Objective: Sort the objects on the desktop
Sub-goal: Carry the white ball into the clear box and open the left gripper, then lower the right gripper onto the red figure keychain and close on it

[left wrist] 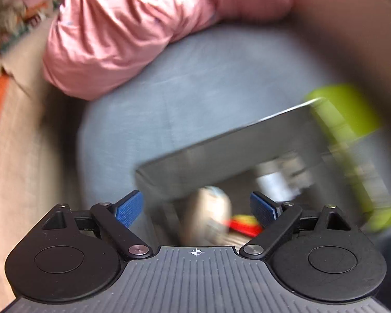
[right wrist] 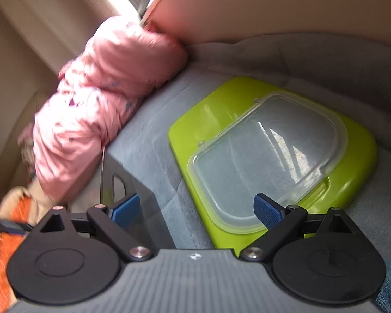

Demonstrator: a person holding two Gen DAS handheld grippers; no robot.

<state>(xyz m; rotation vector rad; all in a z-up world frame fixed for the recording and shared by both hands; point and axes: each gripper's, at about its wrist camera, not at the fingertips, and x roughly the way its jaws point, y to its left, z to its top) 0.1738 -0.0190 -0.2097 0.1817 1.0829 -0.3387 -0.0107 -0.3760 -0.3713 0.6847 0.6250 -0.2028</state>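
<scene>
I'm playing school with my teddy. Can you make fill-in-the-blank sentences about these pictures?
1. The tray is bright ____.
2. The clear lid lies on the ____.
3. Both the left gripper and the right gripper are ____, holding nothing.
4. The bundle of cloth is ____.

Missing words: green; tray; open; pink

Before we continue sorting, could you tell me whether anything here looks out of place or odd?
Only mildly: a pink garment lies bunched on the grey surface beside the green tray holding a clear lid. Nothing looks spilled or broken; the left view is too blurred to judge.
</scene>
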